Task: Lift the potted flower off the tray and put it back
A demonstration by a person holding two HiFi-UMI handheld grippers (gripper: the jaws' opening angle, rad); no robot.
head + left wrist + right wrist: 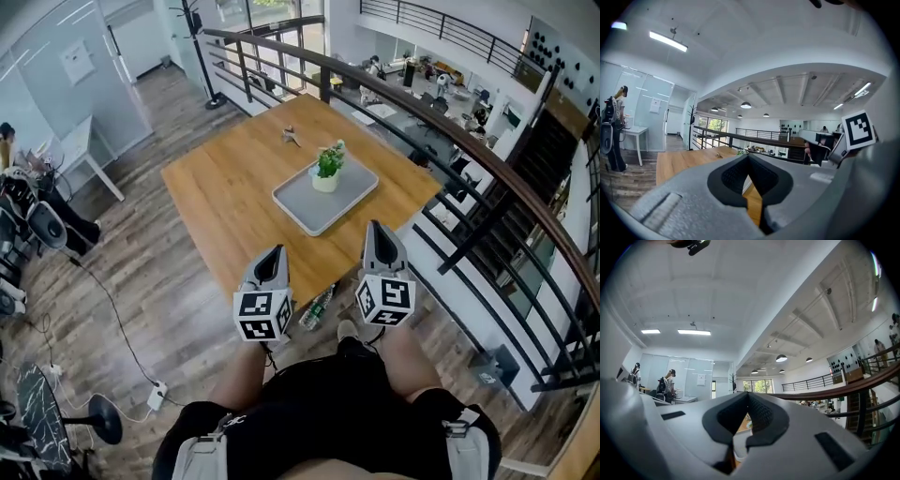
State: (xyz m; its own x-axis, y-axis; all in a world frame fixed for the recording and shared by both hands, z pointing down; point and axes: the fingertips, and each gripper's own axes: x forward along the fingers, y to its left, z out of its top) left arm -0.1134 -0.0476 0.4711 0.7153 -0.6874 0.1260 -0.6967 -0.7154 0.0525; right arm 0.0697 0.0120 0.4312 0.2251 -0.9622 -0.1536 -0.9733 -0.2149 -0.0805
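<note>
Fingers [693, 197] together, left gripper [274, 250] and right gripper [376, 226] level

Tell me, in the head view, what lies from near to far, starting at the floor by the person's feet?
Bottle on the floor → wooden table → grey tray → potted flower → small object → dark railing.

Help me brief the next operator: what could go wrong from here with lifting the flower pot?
1. The left tongs and right tongs are both shut and short of the table. Unless they open in time, they may knock the small potted flower over on its tray.
2. A bottle lies on the floor by the person's feet, a likely trip or kick hazard when stepping closer.
</note>
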